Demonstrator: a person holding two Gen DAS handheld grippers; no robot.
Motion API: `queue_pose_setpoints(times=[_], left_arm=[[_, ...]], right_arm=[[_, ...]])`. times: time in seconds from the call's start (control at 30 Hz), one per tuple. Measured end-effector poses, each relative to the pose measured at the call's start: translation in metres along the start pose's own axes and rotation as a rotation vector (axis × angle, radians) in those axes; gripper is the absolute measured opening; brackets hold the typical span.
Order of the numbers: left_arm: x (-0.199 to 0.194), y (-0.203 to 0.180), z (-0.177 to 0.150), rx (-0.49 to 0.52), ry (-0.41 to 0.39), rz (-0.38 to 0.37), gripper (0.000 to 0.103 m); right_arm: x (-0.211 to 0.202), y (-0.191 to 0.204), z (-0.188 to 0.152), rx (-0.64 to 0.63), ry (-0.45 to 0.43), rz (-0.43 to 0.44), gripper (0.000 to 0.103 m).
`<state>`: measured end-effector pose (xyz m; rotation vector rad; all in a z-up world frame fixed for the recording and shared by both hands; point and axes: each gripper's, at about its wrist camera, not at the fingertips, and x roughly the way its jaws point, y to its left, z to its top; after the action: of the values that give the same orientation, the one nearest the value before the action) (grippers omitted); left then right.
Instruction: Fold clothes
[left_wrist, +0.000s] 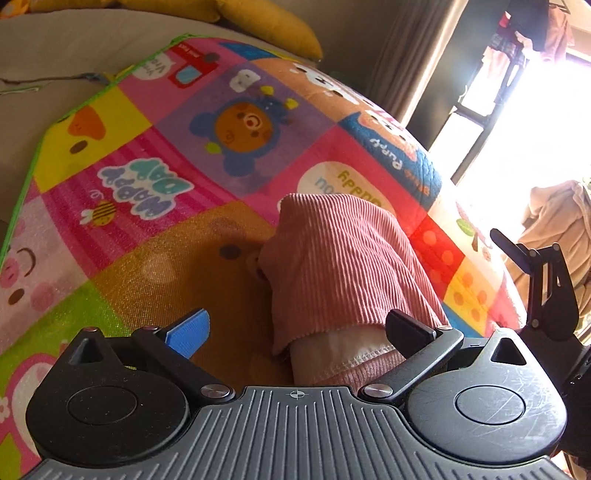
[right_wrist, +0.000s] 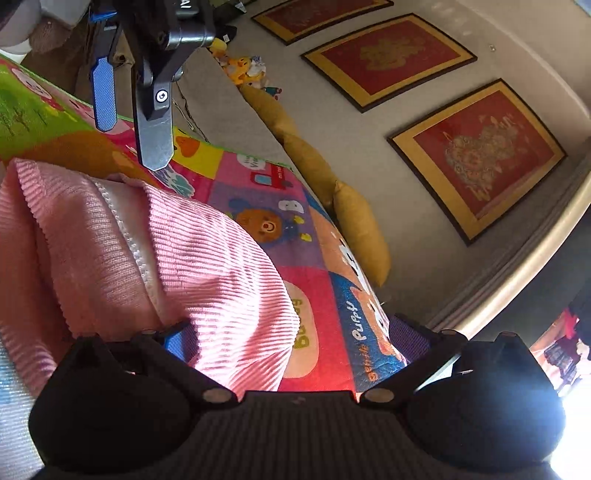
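Observation:
A pink ribbed garment (left_wrist: 340, 266) lies folded on a colourful cartoon play mat (left_wrist: 147, 177), with a pale lining and white stitched hem showing at its near end. My left gripper (left_wrist: 299, 332) is open, its fingers spread either side of that near end and not clamping it. My right gripper (right_wrist: 295, 339) is open too, low over the mat (right_wrist: 325, 295), and the garment (right_wrist: 192, 258) bulges against its blue-padded left finger. The left gripper (right_wrist: 129, 144) also shows in the right wrist view, hanging open above the garment's far edge. At the right edge of the left wrist view, one of the right gripper's fingers (left_wrist: 511, 249) is visible.
The mat lies on a beige sofa (left_wrist: 55, 44) with yellow cushions (right_wrist: 362, 229) along its back. Red framed pictures (right_wrist: 476, 158) hang on the wall. A bright window (left_wrist: 524, 122) with hanging clothes and a beige heap of fabric (left_wrist: 554, 221) are to the right.

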<state>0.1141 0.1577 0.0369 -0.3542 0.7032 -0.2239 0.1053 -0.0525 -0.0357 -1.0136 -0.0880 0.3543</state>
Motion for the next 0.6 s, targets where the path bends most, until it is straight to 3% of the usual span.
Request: queue_pose_setpoints(times=[0.23,0.43,0.53,0.6], left_arm=[[-0.003,-0.011,0.013,0.004,-0.056,-0.028,0.103],[0.023,-0.019,0.025,-0.011,-0.068,-0.017,0.103],[0.041,-0.019,0.022,0.002,-0.023,0.038,0.103],[0.053,-0.019,0.016,0.035,0.032,0.081,0.103]], right_arm=[[-0.001,-0.052,-0.023,0.129,0.021,-0.238,0.103],[-0.001,-0.067,-0.052,0.121,0.113,-0.247,0.103],[0.004,-0.072,-0.064,0.156,0.194,-0.151,0.103],[-0.007,-0.076,-0.072,0.218,0.214,0.011,0.103]])
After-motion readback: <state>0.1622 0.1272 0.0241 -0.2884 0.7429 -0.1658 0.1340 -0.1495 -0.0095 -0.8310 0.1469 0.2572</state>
